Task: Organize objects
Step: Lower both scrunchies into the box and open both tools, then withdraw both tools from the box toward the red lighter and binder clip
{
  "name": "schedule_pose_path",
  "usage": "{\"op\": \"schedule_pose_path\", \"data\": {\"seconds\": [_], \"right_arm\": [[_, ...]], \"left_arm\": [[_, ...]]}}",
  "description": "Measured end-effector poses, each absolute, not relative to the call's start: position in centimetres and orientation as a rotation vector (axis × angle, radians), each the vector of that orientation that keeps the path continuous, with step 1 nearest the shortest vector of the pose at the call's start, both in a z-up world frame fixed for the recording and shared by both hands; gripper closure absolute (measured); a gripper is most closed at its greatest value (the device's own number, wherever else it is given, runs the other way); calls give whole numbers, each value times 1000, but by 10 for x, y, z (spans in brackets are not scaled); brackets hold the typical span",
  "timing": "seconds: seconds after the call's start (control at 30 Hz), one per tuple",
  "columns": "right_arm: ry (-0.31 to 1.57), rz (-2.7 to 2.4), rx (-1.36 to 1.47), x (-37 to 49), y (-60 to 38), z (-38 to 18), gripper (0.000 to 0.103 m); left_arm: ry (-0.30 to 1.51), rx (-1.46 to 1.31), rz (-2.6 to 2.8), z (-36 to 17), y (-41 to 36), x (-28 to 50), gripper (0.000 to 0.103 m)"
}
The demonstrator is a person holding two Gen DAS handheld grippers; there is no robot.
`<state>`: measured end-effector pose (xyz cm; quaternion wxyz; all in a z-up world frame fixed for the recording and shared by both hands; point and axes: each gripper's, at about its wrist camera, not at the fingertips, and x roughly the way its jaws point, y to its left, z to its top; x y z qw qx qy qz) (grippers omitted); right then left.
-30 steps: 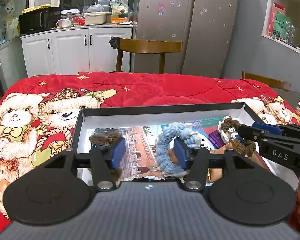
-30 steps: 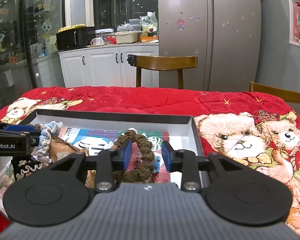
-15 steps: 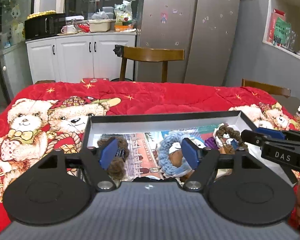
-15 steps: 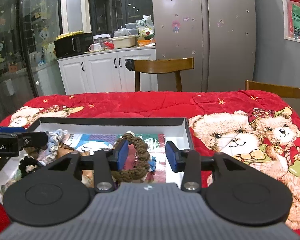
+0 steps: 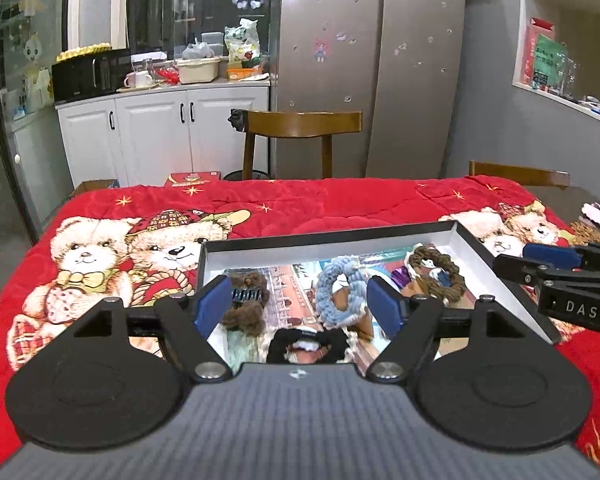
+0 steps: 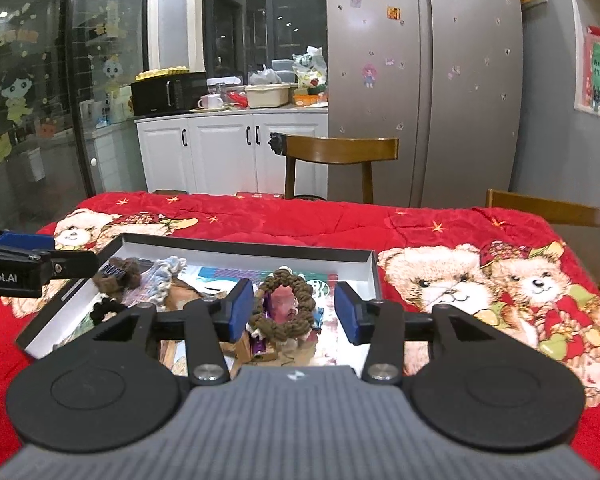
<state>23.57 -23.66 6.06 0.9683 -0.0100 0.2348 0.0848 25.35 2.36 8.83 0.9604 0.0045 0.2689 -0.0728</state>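
Two grippers hang above a shallow box (image 5: 496, 264) on the red bear blanket (image 5: 292, 204), both with blue pads spread wide and nothing between them. Inside the box lie a brown braided ring (image 6: 286, 308) below the right gripper (image 6: 294, 310), a blue braided ring (image 5: 338, 290) and a brown fuzzy clip (image 5: 246, 300) below the left gripper (image 5: 300, 306), plus a black scrunchie (image 5: 306, 346) nearest the left camera.

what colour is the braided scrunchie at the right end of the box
Dark olive-brown braided scrunchie, clearest in the right wrist view.
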Motion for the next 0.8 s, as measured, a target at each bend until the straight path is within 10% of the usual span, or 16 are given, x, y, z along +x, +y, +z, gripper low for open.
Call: {"op": "schedule_pose_path", "data": {"seconds": [0.8], "right_arm": [[488, 295, -160, 119, -214, 65, 33]], "left_arm": [[583, 122, -193, 72, 10, 143, 20]]}}
